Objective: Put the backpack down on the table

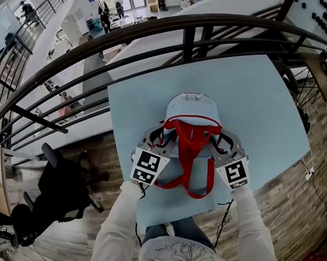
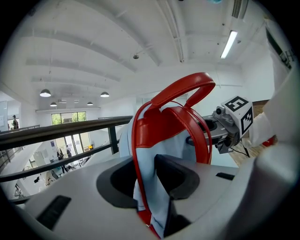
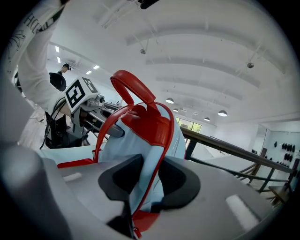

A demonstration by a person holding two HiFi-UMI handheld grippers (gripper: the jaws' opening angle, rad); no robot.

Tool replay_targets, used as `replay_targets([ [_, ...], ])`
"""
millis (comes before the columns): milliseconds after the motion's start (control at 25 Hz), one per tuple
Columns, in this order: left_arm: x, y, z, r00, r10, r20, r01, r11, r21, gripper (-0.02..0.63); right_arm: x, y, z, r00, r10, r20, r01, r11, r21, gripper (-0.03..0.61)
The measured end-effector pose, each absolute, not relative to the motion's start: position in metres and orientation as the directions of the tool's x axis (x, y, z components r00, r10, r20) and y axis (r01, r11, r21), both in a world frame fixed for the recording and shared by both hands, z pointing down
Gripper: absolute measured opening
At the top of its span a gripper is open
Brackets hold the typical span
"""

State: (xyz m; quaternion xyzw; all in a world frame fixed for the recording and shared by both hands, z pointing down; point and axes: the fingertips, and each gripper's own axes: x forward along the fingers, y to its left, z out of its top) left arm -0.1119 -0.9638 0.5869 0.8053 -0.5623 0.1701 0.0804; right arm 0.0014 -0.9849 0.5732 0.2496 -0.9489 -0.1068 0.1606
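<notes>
A light-blue backpack (image 1: 192, 111) with red straps (image 1: 195, 147) stands upright over the pale blue table (image 1: 259, 108), in the middle of the head view. I cannot tell whether its base touches the tabletop. My left gripper (image 1: 163, 142) is shut on the fabric and red trim at the bag's left side, and my right gripper (image 1: 222, 142) is shut on its right side. In the left gripper view the backpack (image 2: 157, 150) is pinched between the dark pads (image 2: 176, 176). The right gripper view likewise shows the backpack (image 3: 136, 140) pinched between its pads (image 3: 178, 180).
A dark curved railing (image 1: 186, 25) runs just behind the table, with a drop to a lower floor beyond. A black office chair (image 1: 63, 184) stands at the left on the wooden floor. A cable (image 1: 307, 173) hangs by the table's right edge.
</notes>
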Motion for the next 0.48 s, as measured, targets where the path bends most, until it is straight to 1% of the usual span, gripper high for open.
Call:
replay_targets([
  [480, -0.1, -0.958, 0.59, 0.323, -0.876, 0.358, -0.934, -0.355, -0.025, 0.133, 0.019, -0.982, 0.589, -0.83, -0.502, 0.242, -0.469, 0.864, 0.18, 0.13],
])
